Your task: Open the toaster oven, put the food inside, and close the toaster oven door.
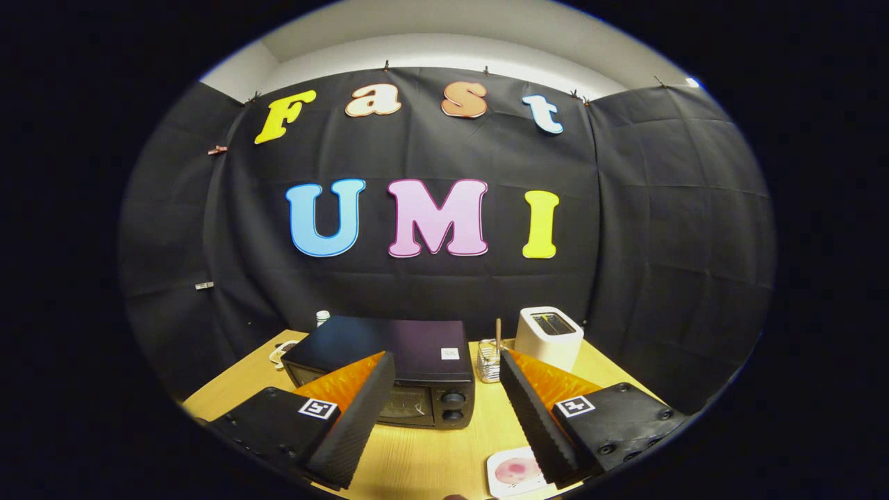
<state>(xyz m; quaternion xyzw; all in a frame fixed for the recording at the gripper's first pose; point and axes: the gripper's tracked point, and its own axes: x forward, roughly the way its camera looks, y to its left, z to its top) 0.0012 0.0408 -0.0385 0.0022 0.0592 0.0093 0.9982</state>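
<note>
1. The gripper (444, 378) was held above the near part of the wooden table (430, 462), its 2 fingers spread wide apart with nothing between them and nothing touched.
2. The toaster oven (389, 371) was seen just ahead of the fingers, standing on the table with its front turned toward the gripper. The left finger overlapped part of the glass door, and the 2 knobs (453, 407) were visible between the fingers, on the oven's right side.
3. The door was judged to be shut, since its front stood upright and no dropped panel could be made out; the handle was hidden behind the left finger.
4. The food (517, 472) was taken to be the pinkish item on a small white plate, lying on the table near the right finger, closer to the camera than the oven. What kind of food it was could not be told.
5. A white toaster (549, 337) was seen beyond the right finger, and a small glass holder (489, 361) stood between it and the oven.
6. Progress was judged to be at the very start: none of the 3 steps appeared done. The door remained to be opened, the food to be picked up and placed inside, and the door to be closed.
</note>
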